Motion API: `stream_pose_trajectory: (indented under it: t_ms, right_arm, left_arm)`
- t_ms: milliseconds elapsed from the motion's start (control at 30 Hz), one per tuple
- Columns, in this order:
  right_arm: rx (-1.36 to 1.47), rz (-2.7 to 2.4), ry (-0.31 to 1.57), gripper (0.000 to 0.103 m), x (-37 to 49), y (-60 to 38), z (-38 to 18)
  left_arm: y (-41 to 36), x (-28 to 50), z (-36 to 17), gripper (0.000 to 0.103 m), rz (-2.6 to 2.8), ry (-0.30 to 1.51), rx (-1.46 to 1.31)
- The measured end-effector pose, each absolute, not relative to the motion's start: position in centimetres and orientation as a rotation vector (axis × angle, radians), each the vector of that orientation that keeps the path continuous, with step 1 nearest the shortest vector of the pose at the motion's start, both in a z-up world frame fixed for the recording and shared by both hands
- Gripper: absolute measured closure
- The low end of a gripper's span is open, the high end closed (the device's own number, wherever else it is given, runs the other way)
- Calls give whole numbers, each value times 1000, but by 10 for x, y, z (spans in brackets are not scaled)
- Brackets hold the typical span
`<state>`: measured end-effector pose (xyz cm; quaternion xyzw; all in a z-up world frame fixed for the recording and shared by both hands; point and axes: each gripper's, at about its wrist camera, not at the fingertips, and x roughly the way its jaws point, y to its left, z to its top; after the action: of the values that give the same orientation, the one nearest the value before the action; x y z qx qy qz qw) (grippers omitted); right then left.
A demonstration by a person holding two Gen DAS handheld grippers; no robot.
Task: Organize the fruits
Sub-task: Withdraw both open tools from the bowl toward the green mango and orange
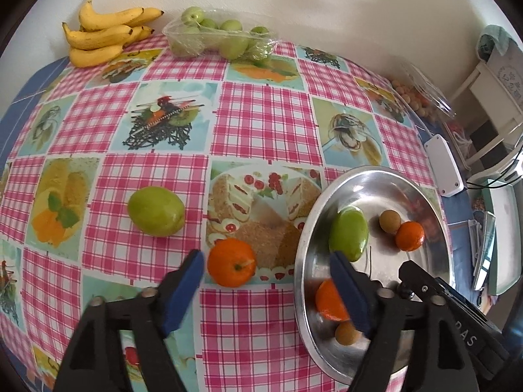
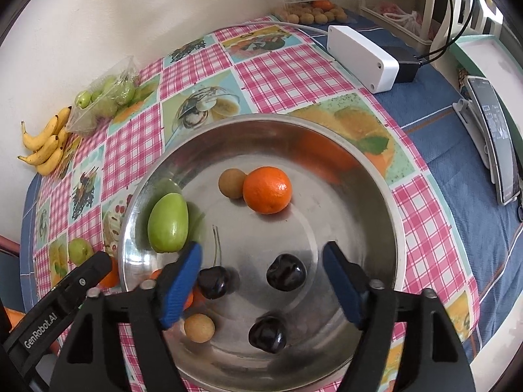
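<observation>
A steel bowl [image 2: 376,176] holds a green fruit [image 2: 168,223], an orange [image 2: 267,190], two small brown fruits [image 2: 231,183] and three dark cherries [image 2: 286,272]. My right gripper [image 2: 261,281] is open and empty above the cherries. In the left wrist view the bowl [image 1: 434,205] lies at the right. A loose orange [image 1: 231,262] and a green fruit [image 1: 156,211] lie on the checked tablecloth [image 1: 268,114]. My left gripper [image 1: 268,290] is open and empty, just short of the loose orange.
Bananas [image 1: 101,36] and a clear tray of green fruits [image 1: 219,37] sit at the back by the wall. A white box [image 2: 362,57], a punnet of small brown fruits [image 2: 313,13] and a phone on a stand [image 2: 497,137] lie at the right.
</observation>
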<state>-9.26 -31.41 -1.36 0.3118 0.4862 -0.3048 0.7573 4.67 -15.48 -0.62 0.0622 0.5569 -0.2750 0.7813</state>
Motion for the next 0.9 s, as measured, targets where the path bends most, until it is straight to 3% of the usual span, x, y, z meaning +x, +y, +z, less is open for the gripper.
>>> stream_pose_trajectory:
  t_ms: [133, 333, 400, 900]
  right_arm:
    - [675, -662, 1062, 21, -92, -314, -14]
    - [673, -657, 1065, 21, -91, -314, -14]
    - [667, -657, 1061, 9, -91, -313, -14]
    - [600, -664, 1025, 4, -92, -312, -5]
  left_arm:
    - [-151, 48, -5, 0, -555, 1177, 149]
    - [-146, 51, -5, 0, -510, 1144, 171]
    - [-144, 53, -5, 0, -495, 1137, 180]
    - [-139, 55, -6, 0, -453, 1116, 191]
